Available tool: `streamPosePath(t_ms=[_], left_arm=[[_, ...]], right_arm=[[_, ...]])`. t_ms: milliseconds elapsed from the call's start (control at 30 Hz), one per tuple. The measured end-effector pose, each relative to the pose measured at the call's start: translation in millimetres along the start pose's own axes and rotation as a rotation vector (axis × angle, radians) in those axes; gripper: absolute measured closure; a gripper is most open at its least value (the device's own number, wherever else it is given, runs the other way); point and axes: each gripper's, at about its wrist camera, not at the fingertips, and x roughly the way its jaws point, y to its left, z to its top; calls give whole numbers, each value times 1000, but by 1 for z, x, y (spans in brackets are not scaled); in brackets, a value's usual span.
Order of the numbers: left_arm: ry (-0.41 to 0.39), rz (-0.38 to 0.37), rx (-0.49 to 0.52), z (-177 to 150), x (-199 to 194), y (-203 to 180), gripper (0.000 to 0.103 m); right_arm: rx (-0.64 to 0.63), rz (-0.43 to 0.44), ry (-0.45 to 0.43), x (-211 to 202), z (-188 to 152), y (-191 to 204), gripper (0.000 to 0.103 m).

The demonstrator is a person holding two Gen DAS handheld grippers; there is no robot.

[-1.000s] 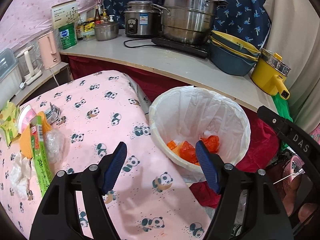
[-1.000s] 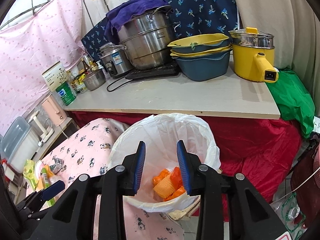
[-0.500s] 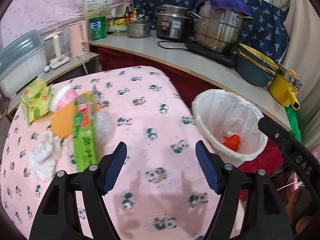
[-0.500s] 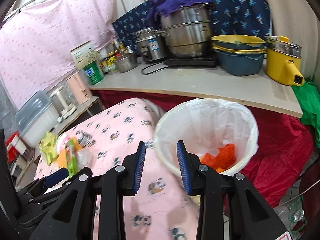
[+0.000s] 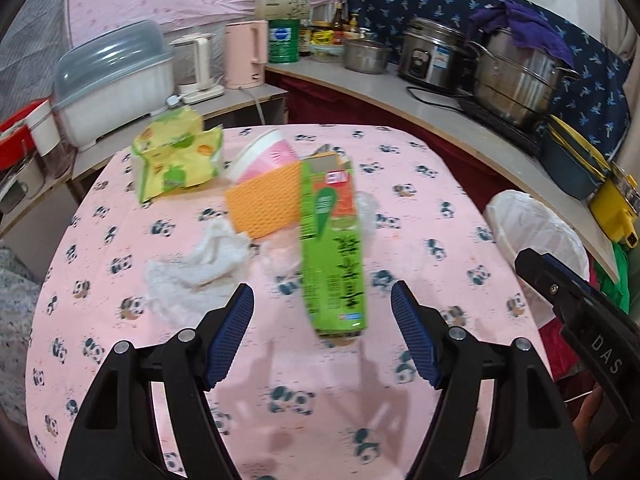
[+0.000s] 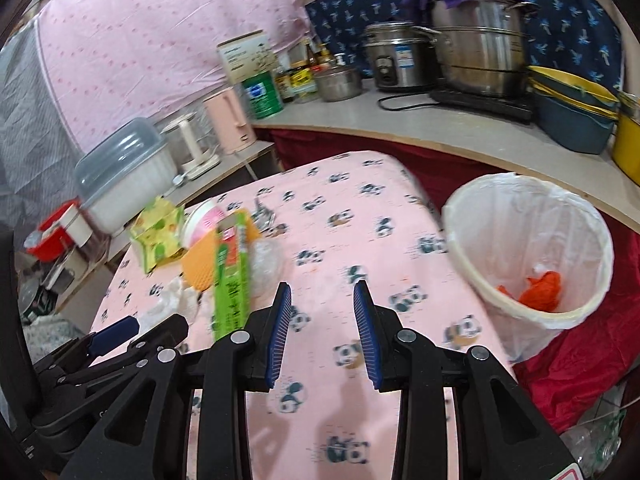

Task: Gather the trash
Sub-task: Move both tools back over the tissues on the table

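Seen from the left wrist: left tool (image 5: 322, 334) wide open above a surface (image 5: 440, 208) covered in pink cloth with a panda print, nothing between the blue pads. Just ahead, slightly right of the gap's centre, a green drink carton (image 5: 334, 256) lying flat, long side running away from the camera, top end orange and red. Touching the carton's left side, an orange waffle-textured piece (image 5: 262, 204). Behind that, a pink and white paper cup (image 5: 262, 154) tipped on its side. Farther left, a crumpled yellow-green wrapper (image 5: 176, 156) with a fruit print. Nearer the left pad, a crumpled white tissue (image 5: 200, 270). Clear plastic film (image 5: 280, 258) beside the carton, blurred and hard to outline. At the right edge of the surface, a bin lined with a white bag (image 5: 536, 232), partly hidden by the right tool's black body.

Seen from the right wrist: right tool (image 6: 322, 332) open to a narrower gap, empty, hovering over bare panda cloth near the middle of the surface. Same trash pile to the left and ahead, with the carton closest. A crumpled piece of silver foil (image 6: 264, 212) behind the pile. Bin to the right, beyond the surface's edge, with orange scraps (image 6: 540, 290) at the bottom.

In the background, a curved counter (image 6: 400, 128) with a large steel pot (image 6: 480, 52), a rice cooker (image 6: 396, 58), stacked basins (image 6: 572, 112), a green tin (image 6: 262, 96) and a pink kettle (image 6: 230, 120).
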Motion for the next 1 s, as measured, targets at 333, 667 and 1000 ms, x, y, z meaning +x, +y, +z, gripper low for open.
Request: streamPosePath(t_ms=[333,667,1000], left_arm=[[33,76,-104,-14,6,83,35],[74,120,-196,-21,26,141,35],[122,110,-203,-24,54,157,35]], right_arm=[[-81,98,87,41,-10,70,71],[-135,178,176,94,-17,129,71],[-145,224,249,143,-18,159,71]])
